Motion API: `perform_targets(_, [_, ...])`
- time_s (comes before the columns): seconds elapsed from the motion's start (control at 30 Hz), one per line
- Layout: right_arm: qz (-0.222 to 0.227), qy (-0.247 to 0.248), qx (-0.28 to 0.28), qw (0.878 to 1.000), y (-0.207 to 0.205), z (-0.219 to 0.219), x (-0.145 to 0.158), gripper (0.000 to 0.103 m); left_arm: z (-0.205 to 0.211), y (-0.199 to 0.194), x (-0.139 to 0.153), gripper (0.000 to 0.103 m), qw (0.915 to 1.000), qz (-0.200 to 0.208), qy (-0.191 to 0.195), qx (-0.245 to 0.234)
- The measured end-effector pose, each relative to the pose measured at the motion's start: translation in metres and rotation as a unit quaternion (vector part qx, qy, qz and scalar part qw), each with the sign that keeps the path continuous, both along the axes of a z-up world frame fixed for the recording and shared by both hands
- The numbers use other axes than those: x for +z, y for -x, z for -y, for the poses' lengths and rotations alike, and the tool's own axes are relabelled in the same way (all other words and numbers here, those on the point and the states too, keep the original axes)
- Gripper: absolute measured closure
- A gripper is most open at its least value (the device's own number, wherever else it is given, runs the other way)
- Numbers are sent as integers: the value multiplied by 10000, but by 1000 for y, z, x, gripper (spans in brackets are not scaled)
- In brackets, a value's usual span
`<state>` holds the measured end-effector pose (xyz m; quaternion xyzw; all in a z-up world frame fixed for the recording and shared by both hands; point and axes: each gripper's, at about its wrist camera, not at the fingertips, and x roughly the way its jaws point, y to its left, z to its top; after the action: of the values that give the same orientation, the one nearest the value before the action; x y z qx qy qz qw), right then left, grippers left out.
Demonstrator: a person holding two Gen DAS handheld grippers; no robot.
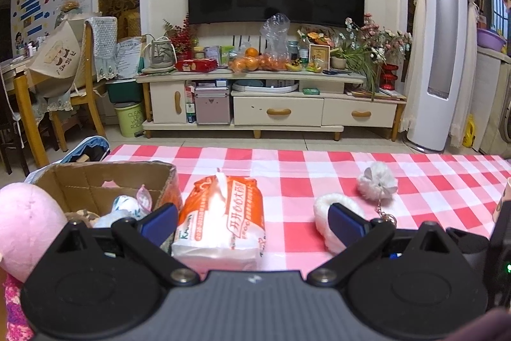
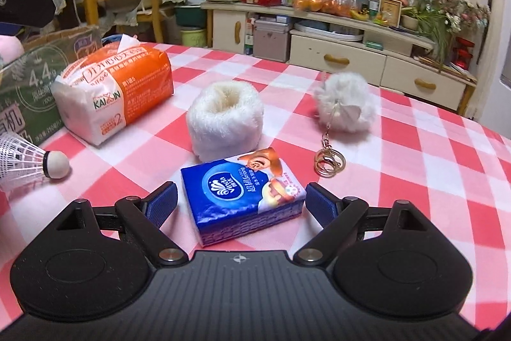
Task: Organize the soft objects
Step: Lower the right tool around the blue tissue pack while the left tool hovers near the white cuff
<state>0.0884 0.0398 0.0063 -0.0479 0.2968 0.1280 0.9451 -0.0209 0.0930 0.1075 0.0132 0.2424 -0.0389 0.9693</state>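
My left gripper (image 1: pixel 252 221) is open, its fingers either side of an orange-and-white tissue pack (image 1: pixel 220 219) on the checked cloth. A cardboard box (image 1: pixel 105 181) at the left holds small soft toys; a pink plush (image 1: pixel 25 219) sits at its near side. A white fluffy roll (image 1: pixel 325 213) lies behind the right finger, a white pompom keychain (image 1: pixel 377 184) beyond. My right gripper (image 2: pixel 241 202) is open around a blue Vinda tissue packet (image 2: pixel 242 200) that lies on the cloth. The right wrist view also shows the orange pack (image 2: pixel 115 91), the roll (image 2: pixel 225 120), the pompom (image 2: pixel 346 101) and the box (image 2: pixel 38 75).
A shuttlecock (image 2: pixel 25 163) lies at the left of the pink checked tablecloth (image 2: pixel 415 165). The keychain's gold rings (image 2: pixel 329 162) lie right of the blue packet. Beyond the table stand a cluttered TV cabinet (image 1: pixel 271 104), chairs and a tall white fan (image 1: pixel 437 53).
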Motion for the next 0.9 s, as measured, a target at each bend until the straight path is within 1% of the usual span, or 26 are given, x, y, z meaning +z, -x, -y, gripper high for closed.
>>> perform_targets(0.1, [-124, -155, 7, 9998, -7, 4, -3, 0, 7, -2, -2, 3, 10000, -42, -47, -44])
perform_targets(0.17, [-73, -345, 27, 9994, -9, 9, -2, 0, 10, -4, -4, 3, 9999, -72, -55, -65])
perform_targets(0.27, [-101, -461, -28, 9989, -8, 12, -1, 0, 17, -6, -6, 3, 9999, -93, -74, -110])
perform_targets(0.33, [-62, -438, -48, 9990, -4, 14, 0, 2, 23, -7, -8, 3, 9997, -121, -108, -158])
perform_targets(0.43, [-12, -304, -140, 9994, 0, 18, 1, 3, 30, -8, -11, 3, 9995, -142, -180, -218])
perform_targets(0.67, [43, -285, -729, 9969, 1, 55, 5, 3, 50, -9, -19, 3, 9989, -196, -260, -347])
perform_targets(0.9, [77, -281, -1387, 9899, 3, 103, 5, 3, 77, -9, -29, 3, 9974, -210, -336, -595])
